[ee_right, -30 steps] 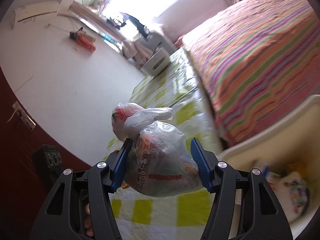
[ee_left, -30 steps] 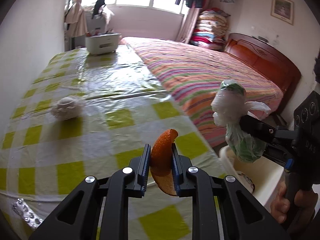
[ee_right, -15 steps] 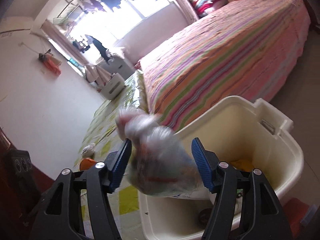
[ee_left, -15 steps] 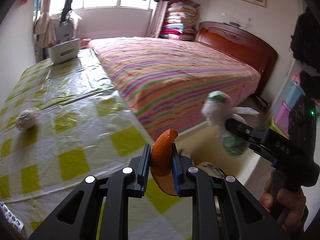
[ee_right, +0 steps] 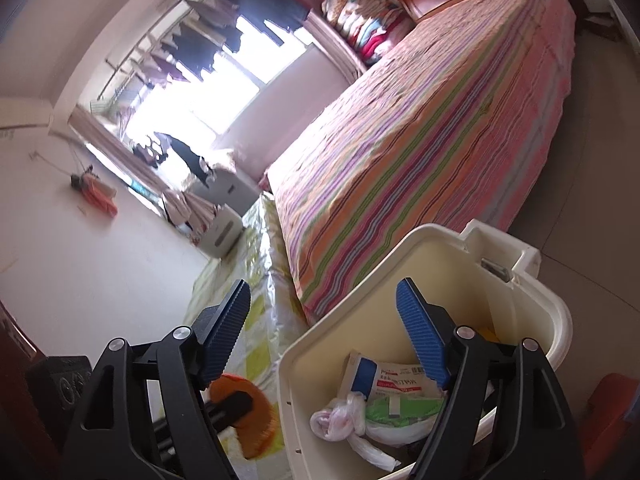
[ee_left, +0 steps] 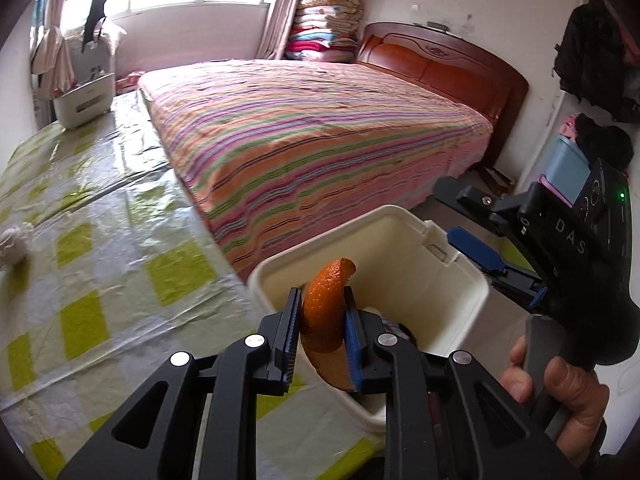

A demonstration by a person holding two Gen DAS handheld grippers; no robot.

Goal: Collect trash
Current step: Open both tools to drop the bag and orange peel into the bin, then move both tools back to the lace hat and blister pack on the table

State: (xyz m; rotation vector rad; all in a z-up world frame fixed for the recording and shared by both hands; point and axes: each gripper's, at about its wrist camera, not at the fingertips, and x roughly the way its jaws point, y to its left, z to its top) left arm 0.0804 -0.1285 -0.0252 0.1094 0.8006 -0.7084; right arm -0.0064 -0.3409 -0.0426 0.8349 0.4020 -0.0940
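My left gripper (ee_left: 322,320) is shut on a curled piece of orange peel (ee_left: 324,308), held over the near rim of a cream plastic bin (ee_left: 320,236). In the right wrist view the same peel (ee_right: 240,392) shows at lower left. My right gripper (ee_right: 322,292) hangs over the bin (ee_right: 452,280) with its jaws opening and nothing between them. It also appears from the side as the right gripper (ee_left: 460,216), held by a hand (ee_left: 560,380). A knotted plastic bag of rubbish (ee_right: 372,412) lies inside the bin among other packets.
A table with a green-checked plastic cloth (ee_left: 100,260) lies left of the bin, and a crumpled white tissue (ee_left: 12,240) rests on it. A striped bed (ee_left: 300,128) stands just behind the bin. A white box (ee_left: 84,100) sits at the table's far end.
The plastic bag has left the right gripper and now lies in the bin, and that gripper's jaws have spread wider. Both grippers have swung from the table to over the bin.
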